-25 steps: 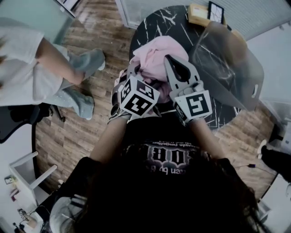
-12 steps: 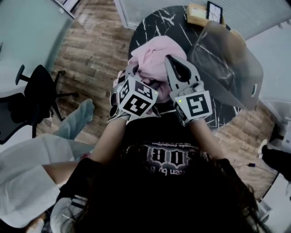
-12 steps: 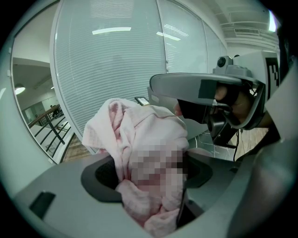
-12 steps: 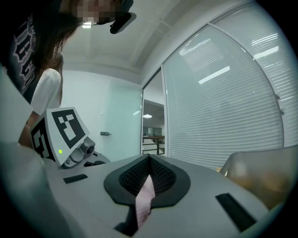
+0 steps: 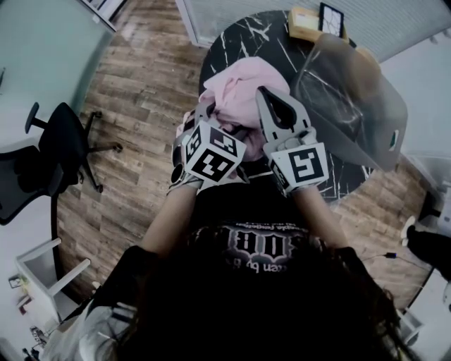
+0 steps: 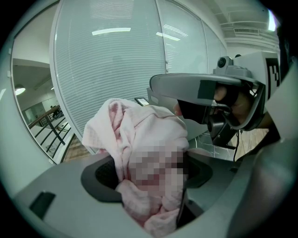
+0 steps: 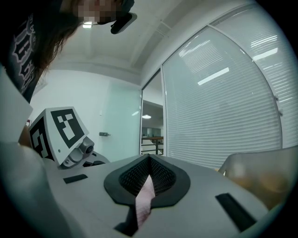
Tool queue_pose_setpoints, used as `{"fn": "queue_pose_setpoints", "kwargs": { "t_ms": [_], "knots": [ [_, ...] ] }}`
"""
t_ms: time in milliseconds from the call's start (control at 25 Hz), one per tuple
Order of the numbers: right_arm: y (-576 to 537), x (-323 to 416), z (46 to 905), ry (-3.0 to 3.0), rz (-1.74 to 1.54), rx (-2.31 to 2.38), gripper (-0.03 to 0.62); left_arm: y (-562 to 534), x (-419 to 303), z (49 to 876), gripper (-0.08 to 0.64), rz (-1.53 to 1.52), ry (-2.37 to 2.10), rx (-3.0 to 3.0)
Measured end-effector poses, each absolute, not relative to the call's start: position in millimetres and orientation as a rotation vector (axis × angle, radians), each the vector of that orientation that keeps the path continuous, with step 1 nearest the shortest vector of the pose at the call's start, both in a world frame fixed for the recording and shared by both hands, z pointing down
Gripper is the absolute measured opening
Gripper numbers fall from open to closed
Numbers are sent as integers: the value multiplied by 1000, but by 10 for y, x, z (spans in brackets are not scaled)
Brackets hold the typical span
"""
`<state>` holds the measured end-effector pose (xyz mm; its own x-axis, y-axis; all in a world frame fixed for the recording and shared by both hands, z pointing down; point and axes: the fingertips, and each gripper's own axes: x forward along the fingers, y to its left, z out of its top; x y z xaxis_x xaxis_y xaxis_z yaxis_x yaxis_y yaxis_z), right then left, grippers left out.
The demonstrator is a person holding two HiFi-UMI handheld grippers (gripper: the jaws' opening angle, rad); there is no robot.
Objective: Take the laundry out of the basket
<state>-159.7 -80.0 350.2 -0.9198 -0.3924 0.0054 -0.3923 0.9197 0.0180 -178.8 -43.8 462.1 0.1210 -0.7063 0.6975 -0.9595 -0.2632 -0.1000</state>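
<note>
A pink garment hangs bunched over the black marble table, between both grippers. My left gripper is shut on a thick wad of it; in the left gripper view the pink cloth fills the jaws of that gripper. My right gripper points level beside the garment. Its jaws are shut on a thin strip of pink fabric. The translucent grey laundry basket stands on the table to the right of both grippers.
A cardboard box and a dark framed item sit at the table's far edge. A black office chair stands on the wooden floor to the left, and a white shelf at lower left. Glass walls with blinds surround the room.
A person in a white top and light jeans at the left has walked down and out of the head view. Both grippers and the garment have stayed put.
</note>
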Motion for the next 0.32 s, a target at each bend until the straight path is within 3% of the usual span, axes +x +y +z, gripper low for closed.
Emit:
{"fn": "queue_pose_setpoints", "kwargs": {
  "t_ms": [320],
  "knots": [
    [-789, -1587, 3487, -3075, -37, 627, 26, -425, -1771, 4610, 337, 922, -1614, 2032]
  ]
}}
